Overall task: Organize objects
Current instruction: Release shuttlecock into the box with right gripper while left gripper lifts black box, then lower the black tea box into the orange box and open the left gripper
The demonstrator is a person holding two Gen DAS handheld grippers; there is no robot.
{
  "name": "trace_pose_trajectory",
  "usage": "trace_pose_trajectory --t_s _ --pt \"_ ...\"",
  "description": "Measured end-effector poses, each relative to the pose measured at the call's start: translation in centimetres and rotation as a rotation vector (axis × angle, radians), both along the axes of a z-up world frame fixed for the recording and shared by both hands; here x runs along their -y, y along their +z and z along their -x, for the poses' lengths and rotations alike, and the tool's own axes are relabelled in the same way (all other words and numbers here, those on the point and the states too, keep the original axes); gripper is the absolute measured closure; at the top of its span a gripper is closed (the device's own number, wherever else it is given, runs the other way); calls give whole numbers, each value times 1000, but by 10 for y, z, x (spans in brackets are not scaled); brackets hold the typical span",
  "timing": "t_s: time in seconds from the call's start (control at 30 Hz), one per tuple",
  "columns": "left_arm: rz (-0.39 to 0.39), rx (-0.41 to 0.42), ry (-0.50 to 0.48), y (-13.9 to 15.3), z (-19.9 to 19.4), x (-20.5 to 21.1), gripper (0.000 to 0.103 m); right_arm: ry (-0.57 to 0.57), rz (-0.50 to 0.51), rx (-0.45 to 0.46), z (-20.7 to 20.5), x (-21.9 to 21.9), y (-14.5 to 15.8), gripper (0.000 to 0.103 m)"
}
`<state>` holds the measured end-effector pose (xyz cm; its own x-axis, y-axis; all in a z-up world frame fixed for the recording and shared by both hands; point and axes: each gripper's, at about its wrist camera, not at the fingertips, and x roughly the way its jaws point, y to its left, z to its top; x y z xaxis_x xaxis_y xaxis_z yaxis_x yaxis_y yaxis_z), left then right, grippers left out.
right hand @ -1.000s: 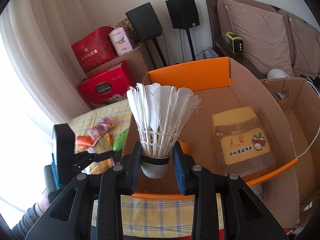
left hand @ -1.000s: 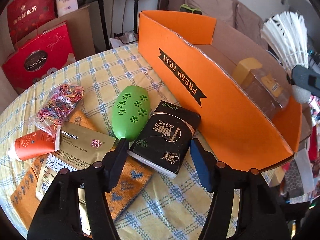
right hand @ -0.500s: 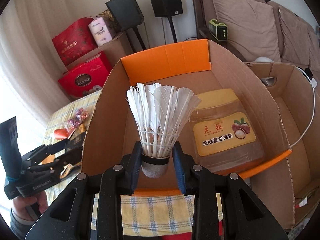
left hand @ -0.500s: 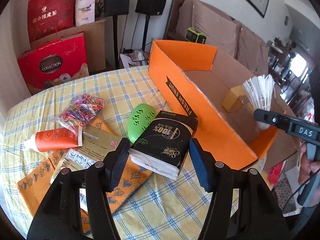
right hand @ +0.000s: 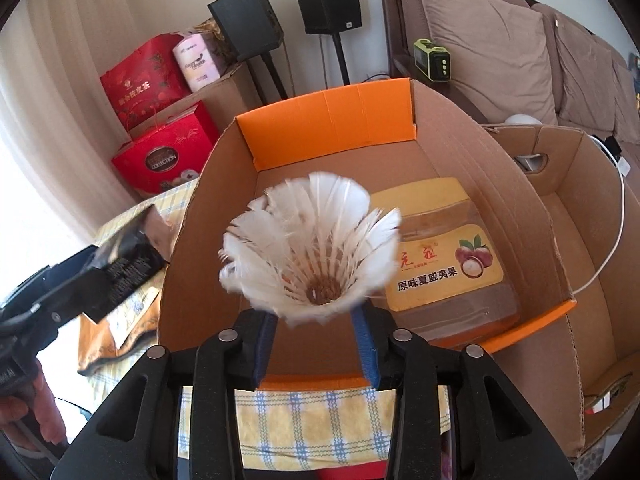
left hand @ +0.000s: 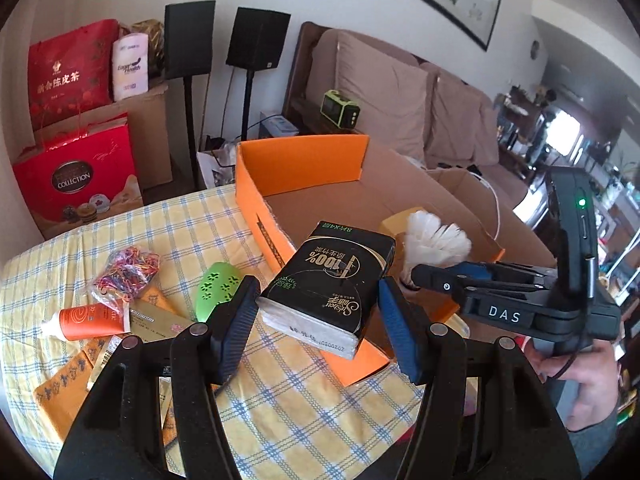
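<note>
My left gripper (left hand: pixel 316 316) is shut on a black tissue pack (left hand: pixel 332 280) and holds it in the air beside the left wall of the orange cardboard box (left hand: pixel 256 200). My right gripper (right hand: pixel 316 340) stands open over the box's near end (right hand: pixel 312 380). A white feather shuttlecock (right hand: pixel 312 248) sits blurred between and just beyond its spread fingers, cone mouth towards the camera. The shuttlecock (left hand: pixel 436 240) and the right gripper (left hand: pixel 424 274) also show in the left wrist view. A yellow-lidded jar (right hand: pixel 448 256) lies inside the box.
On the checked tablecloth (left hand: pixel 280 412) lie a green oval case (left hand: pixel 218 288), a bag of rubber bands (left hand: pixel 126 270), an orange tube (left hand: pixel 90 322), a gold packet (left hand: pixel 148 320) and an orange towel (left hand: pixel 64 392). A second brown box (right hand: pixel 580 240) stands right of the orange one.
My right gripper has opened and the shuttlecock has tipped forward out of its grip over the box. My left gripper has lifted the tissue pack off the table, towards the box.
</note>
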<state>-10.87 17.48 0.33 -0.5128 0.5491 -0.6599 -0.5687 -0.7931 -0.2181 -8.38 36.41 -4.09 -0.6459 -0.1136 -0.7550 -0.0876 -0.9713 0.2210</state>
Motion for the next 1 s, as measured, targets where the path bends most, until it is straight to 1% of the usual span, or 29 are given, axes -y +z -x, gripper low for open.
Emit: trace_pose_trajectory --t_s 0.07,0.13,0.2,0.33,0.67,0.73,0.8,0.9,0.93,1.0 --pt "7 0 -11 -1 -1 -9 45 -5 -1 -3 -1 -1 2 49" --pt "14 -2 -18 -2 -2 -17 45 -14 -1 -2 -2 -4 3 49" --pt "24 -8 -24 -3 -2 -25 45 -32 -5 -2 -4 -7 3 46" --pt "56 -31 -25 -5 -5 -37 45 -45 17 -20 -10 -13 5 44" --pt "99 -51 -70 -10 -10 -61 45 -64 54 -72 -25 -23 17 42" --pt "108 -42 -92 -13 -11 -67 45 -70 59 -80 -28 -24 19 41" --pt "129 -16 -127 -18 -11 -74 45 -74 58 -82 -29 -24 20 41" --pt "160 -24 -122 -22 -15 -79 44 -79 64 -82 -31 -28 20 41" --pt "165 -30 -113 -22 -17 -79 43 -81 66 -81 -31 -29 19 41" --pt "152 -33 -105 -19 -19 -76 37 -82 70 -79 -32 -30 18 41"
